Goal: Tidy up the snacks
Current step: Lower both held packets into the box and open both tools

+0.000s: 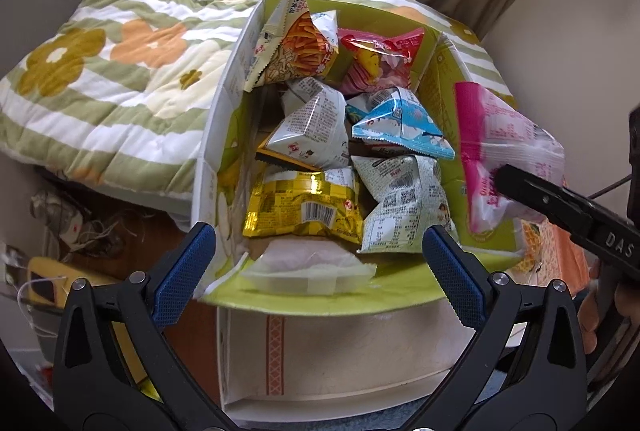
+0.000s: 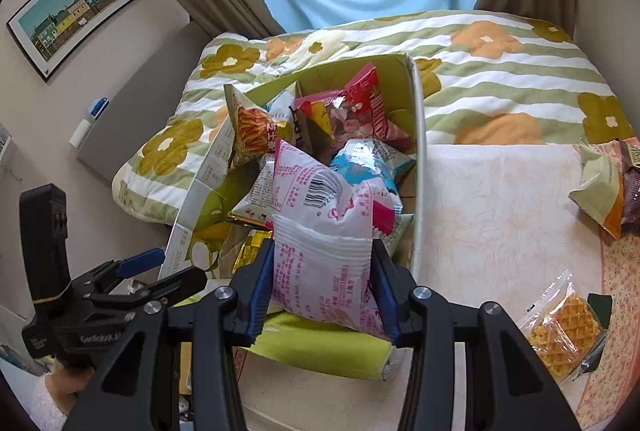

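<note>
Green cardboard box (image 1: 472, 99) of snack packets, open at the top, taken as landmark. Left gripper (image 1: 320, 259) hangs at the box's near rim, jaws spread wide, nothing between them; a gold packet (image 1: 304, 207) lies in the box just beyond it. Right gripper (image 2: 324, 287) is clamped on a pink-and-white packet (image 2: 320, 231), held above the box's near right corner. A waffle packet (image 2: 560, 331) lies on the tabletop (image 2: 500, 211), right of the box.
</note>
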`<action>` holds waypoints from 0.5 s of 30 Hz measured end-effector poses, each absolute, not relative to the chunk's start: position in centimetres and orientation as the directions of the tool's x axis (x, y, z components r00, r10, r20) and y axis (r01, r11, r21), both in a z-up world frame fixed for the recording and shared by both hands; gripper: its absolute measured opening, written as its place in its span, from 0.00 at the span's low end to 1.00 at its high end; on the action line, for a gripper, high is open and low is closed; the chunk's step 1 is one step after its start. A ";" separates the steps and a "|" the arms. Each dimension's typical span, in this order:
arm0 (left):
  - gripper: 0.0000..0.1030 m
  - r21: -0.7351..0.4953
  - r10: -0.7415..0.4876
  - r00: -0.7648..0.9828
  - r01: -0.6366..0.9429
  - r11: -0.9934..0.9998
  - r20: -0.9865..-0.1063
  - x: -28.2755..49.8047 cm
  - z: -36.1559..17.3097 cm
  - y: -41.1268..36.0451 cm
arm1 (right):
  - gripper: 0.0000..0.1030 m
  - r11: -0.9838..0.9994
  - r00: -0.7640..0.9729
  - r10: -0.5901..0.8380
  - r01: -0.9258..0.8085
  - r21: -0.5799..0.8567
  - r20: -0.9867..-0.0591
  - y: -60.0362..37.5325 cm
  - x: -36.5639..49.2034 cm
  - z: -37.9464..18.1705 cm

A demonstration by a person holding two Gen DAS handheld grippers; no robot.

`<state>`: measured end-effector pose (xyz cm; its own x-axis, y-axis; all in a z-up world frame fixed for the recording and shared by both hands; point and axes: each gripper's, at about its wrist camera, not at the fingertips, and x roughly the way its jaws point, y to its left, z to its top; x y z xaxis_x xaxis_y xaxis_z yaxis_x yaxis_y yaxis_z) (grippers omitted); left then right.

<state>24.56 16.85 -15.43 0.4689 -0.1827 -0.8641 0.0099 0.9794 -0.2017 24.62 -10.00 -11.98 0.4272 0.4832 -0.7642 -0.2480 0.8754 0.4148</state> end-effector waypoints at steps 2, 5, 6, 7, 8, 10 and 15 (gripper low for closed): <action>0.99 -0.183 -0.162 0.479 0.002 0.983 -0.863 24.0 -15.2 17.0 | 0.41 0.868 0.404 0.495 -0.269 0.418 -0.769 -9.0 24.9 -12.2; 0.99 -0.189 -0.153 0.487 -0.025 0.982 -0.860 23.4 -15.1 17.7 | 0.41 0.854 0.365 0.510 -0.323 0.408 -0.779 -7.2 25.2 -12.5; 0.99 -0.195 -0.154 0.490 -0.034 0.980 -0.858 23.2 -15.2 18.0 | 0.42 0.850 0.358 0.513 -0.338 0.404 -0.780 -6.7 25.2 -12.5; 0.99 -0.203 -0.154 0.491 -0.046 0.978 -0.857 23.0 -15.2 18.3 | 0.42 0.847 0.352 0.515 -0.348 0.402 -0.782 -6.3 25.3 -12.7; 0.99 -0.209 -0.157 0.492 -0.053 0.976 -0.857 22.8 -15.2 18.5 | 0.42 0.844 0.344 0.517 -0.357 0.400 -0.784 -6.0 25.4 -12.7; 0.99 -0.222 -0.161 0.495 -0.066 0.973 -0.854 22.6 -15.3 19.0 | 0.43 0.841 0.338 0.519 -0.363 0.400 -0.785 -5.6 25.5 -12.9; 0.99 -0.232 -0.163 0.492 -0.083 0.969 -0.855 22.1 -15.2 19.6 | 0.92 0.814 0.351 0.567 -0.379 0.441 -0.745 -5.3 25.5 -12.8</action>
